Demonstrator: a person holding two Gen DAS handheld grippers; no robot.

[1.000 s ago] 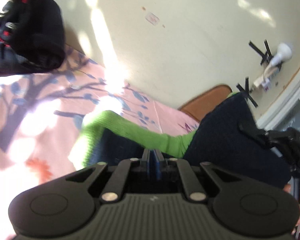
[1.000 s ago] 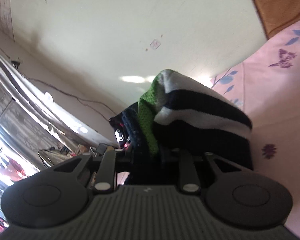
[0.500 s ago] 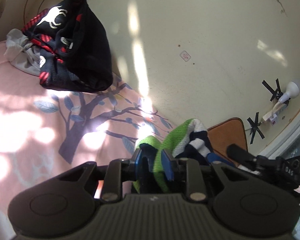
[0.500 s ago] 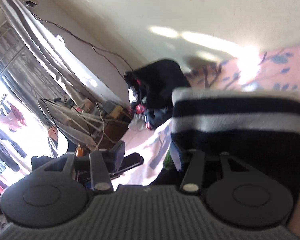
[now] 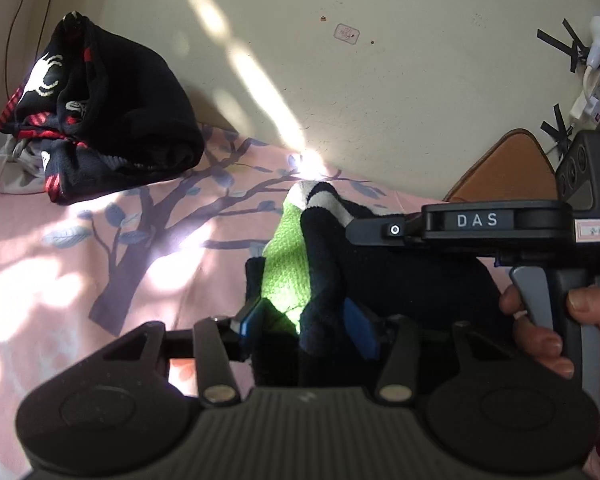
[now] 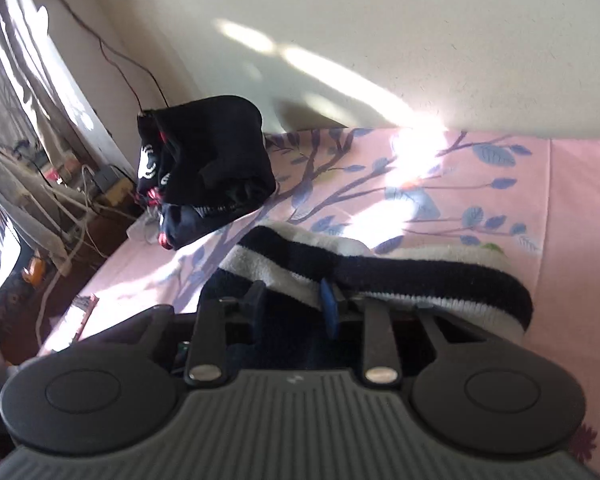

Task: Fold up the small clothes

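While the left gripper (image 5: 306, 322) opens around the fuzzy green-and-navy striped garment (image 5: 300, 264), the right gripper (image 6: 292, 304) closes on its knitted folds, the dark bundle (image 6: 208, 168) at ten o'clock.

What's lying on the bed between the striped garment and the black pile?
Nothing: only bare pink sheet lies between the striped garment and the black pile, clearest in the right wrist view.

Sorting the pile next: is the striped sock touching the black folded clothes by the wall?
Apart. The right wrist view shows bare pink sheet between the striped sock and the black folded clothes.
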